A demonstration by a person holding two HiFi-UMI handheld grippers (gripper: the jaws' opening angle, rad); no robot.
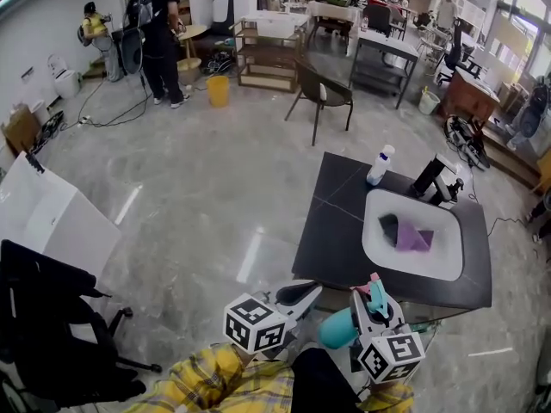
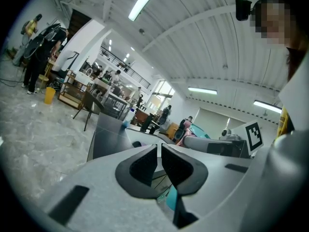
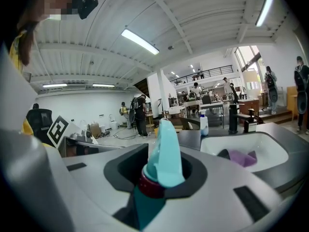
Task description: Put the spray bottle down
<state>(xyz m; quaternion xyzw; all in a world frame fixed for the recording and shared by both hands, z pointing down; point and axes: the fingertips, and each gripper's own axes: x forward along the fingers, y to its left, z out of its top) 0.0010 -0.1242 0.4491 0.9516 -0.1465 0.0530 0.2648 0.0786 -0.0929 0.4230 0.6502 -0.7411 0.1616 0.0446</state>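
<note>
In the head view my right gripper [image 1: 372, 304] is shut on a teal spray bottle [image 1: 337, 329] with a pink trigger, held in the air just short of the near edge of the dark table [image 1: 331, 231]. The right gripper view shows the bottle's teal nozzle and red collar [image 3: 161, 154] standing up between the jaws of the right gripper [image 3: 161, 166]. My left gripper [image 1: 299, 294] hovers beside it to the left, near the table's front corner. In the left gripper view the left gripper [image 2: 159, 152] has its pads together with nothing held.
A white basin [image 1: 375, 239] on the table holds a purple cloth [image 1: 413, 238] and a dark cloth. A white spray bottle [image 1: 380, 164] and a black faucet [image 1: 433, 179] stand at the table's far side. A chair [image 1: 323, 97] and people are farther off.
</note>
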